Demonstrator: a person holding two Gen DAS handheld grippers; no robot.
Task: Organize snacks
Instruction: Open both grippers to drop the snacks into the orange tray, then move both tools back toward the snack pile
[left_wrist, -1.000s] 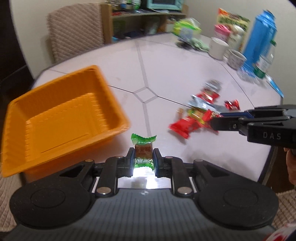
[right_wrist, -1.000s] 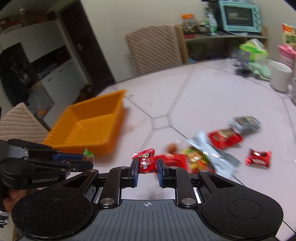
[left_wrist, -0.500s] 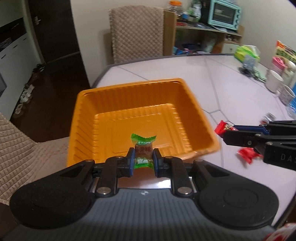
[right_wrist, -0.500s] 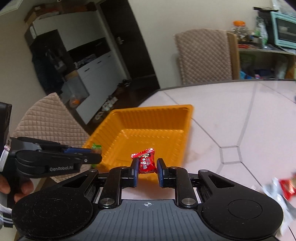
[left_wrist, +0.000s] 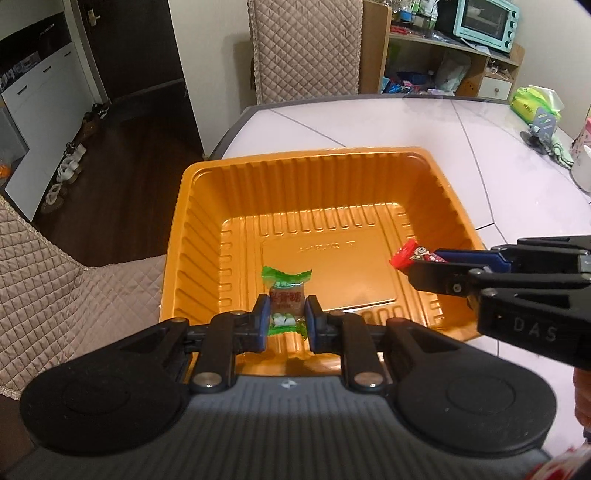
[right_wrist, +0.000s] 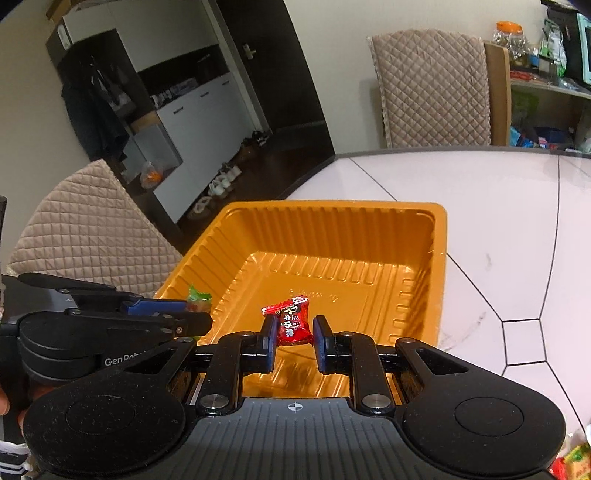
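An empty orange plastic tray (left_wrist: 207, 221) stands at the near corner of the white table (left_wrist: 498, 177); it also shows in the right wrist view (right_wrist: 439, 258). My left gripper (left_wrist: 287, 314) is shut on a green-wrapped candy (left_wrist: 286, 295) and holds it over the tray's near side. My right gripper (right_wrist: 294, 332) holds a red-wrapped candy (right_wrist: 291, 325) over the tray; its fingers look slightly parted and the candy touches the left one. The red candy (left_wrist: 406, 254) and right gripper also show at the right of the left wrist view, and the green candy (right_wrist: 197, 297) at the left of the right wrist view.
Quilted beige chairs stand at the far side (left_wrist: 303, 48) and near left (left_wrist: 44, 280) of the table. A shelf with a mint toaster oven (left_wrist: 484, 18) is at the back right. A green pack (left_wrist: 535, 101) and a white cup (left_wrist: 583, 170) sit at the table's right.
Both grippers have moved left from the snack pile to above the orange tray, each carrying its candy. The right gripper's fingers have widened a little around the red candy.
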